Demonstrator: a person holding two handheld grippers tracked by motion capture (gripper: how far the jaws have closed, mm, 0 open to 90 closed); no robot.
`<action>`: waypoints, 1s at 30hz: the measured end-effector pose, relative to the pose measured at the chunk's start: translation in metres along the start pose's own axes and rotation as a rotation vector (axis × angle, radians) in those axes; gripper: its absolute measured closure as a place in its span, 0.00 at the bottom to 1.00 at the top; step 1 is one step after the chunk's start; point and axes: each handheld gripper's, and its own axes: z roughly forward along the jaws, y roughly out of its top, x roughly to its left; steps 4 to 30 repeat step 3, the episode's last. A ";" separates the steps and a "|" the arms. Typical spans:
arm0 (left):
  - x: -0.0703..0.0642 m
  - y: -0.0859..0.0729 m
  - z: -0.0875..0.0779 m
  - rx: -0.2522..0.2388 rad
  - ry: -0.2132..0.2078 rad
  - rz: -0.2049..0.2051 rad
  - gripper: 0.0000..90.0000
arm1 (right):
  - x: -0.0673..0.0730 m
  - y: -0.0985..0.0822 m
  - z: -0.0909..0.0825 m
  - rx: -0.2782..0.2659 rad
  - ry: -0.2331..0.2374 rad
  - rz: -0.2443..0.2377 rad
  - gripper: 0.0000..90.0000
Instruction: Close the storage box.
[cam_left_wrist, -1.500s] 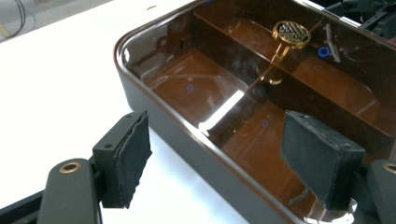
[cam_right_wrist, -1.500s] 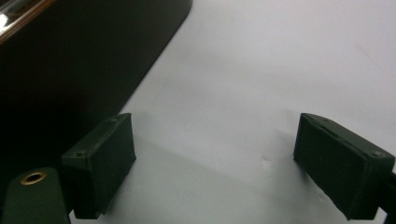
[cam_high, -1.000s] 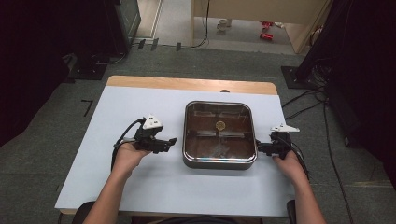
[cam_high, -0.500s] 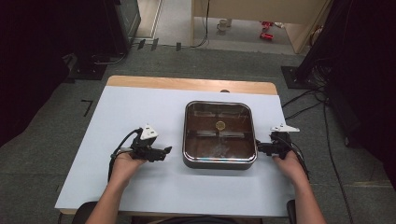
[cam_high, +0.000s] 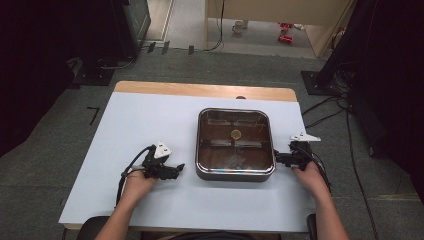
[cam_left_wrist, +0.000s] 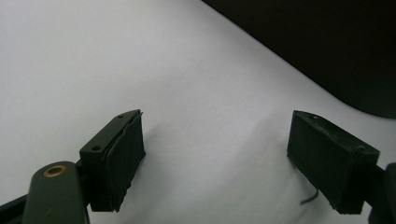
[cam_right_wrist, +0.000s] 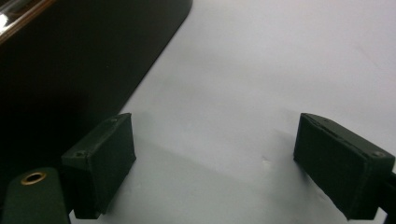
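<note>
A square, round-cornered metal pan with a dark brown inside and shiny rim (cam_high: 235, 176) sits on the pale blue-white sheet covering the wooden table (cam_high: 150, 125), a small round golden piece (cam_high: 235, 133) lying near its middle. The left gripper (cam_high: 177, 167), held in the person's left hand (cam_high: 136, 181), rests near the pan's left wall but apart from it, its jaws spread wide over bare sheet with nothing between them. The right gripper (cam_high: 277, 159) sits just beside the pan's right wall, jaws likewise spread and empty.
</note>
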 end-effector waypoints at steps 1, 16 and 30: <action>0.000 0.000 0.000 0.000 -0.001 -0.001 0.21 | 0.000 0.000 0.000 0.000 0.000 0.000 0.13; 0.000 0.000 0.000 -0.001 0.002 0.002 0.21 | 0.000 0.000 0.000 0.000 0.000 0.000 0.13; 0.000 0.000 0.000 -0.001 0.002 0.002 0.21 | 0.000 0.000 0.000 0.000 0.000 0.000 0.13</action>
